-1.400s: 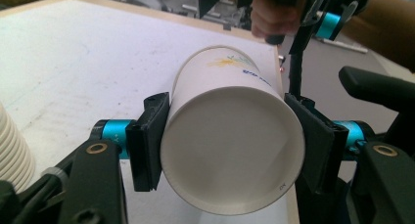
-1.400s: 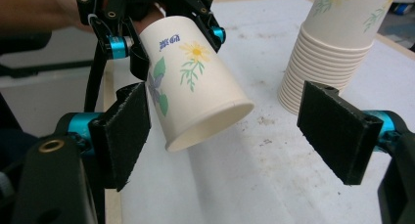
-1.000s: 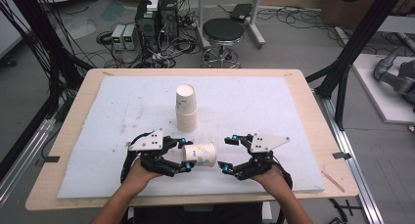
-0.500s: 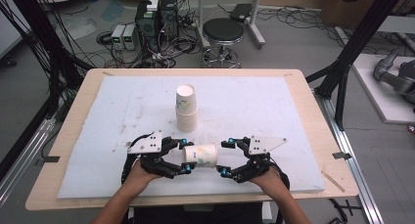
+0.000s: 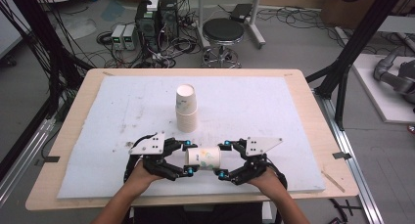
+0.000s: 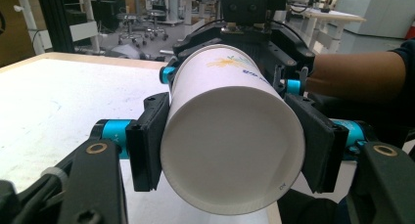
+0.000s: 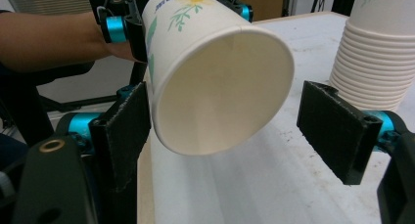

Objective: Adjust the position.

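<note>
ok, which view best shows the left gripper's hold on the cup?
Left gripper view: both pads press the cup near its base. The high view shows it lying sideways between the grippers; the right gripper view shows its open mouth.

The paper cup [image 5: 204, 158] is white on the outside, printed with green leafy sprigs, a small yellow-orange flower and a line of blue lettering; its inside is a plain cream. The stack of cups [image 5: 186, 109] near the middle of the white mat [image 5: 274, 111] is the same white, the top one carrying a faint green print. The mat is speckled with grey smudges and lies on a pale wooden table [image 5: 313, 121]. The left gripper [image 5: 186, 158] and the right gripper [image 5: 222, 160] are black with bright blue fittings, brass-coloured screws and grey plates on top.
</note>
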Available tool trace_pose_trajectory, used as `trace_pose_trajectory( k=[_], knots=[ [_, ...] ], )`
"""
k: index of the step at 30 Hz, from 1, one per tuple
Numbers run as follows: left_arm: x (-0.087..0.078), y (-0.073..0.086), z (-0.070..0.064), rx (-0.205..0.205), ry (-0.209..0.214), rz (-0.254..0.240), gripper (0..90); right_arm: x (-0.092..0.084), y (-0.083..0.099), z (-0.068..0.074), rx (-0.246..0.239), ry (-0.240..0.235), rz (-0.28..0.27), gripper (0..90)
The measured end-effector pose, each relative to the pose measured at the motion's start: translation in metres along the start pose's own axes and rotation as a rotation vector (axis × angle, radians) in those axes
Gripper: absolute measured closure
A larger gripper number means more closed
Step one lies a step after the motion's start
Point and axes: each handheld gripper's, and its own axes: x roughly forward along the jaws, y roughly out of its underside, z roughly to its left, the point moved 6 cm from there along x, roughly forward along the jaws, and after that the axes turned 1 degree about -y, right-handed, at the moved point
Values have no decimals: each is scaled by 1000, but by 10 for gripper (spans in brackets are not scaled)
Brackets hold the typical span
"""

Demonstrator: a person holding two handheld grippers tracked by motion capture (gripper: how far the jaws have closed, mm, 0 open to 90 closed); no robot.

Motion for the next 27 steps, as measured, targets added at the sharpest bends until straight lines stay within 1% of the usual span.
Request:
trace_pose_trajectory(
  k=[3,8,10,12,21,27],
  knots=[
    [1,0,-1,3,12,1,366,2,1,1,6,-10,6,209],
    [1,0,-1,-1,20,-3,366,3,2,2,20,-40,-8,217],
    [0,0,-1,-3,22,-6,366,3,3,1,13,-46,-14,247],
    [0,0,-2,0,24,-9,366,3,2,2,9,-48,-20,247],
    [0,0,-2,-16,31,-32,365,1,1,2,11,-68,-44,280],
    [1,3,-2,-25,23,-11,348,-1,1,2,4,-70,-38,288]
  ],
)
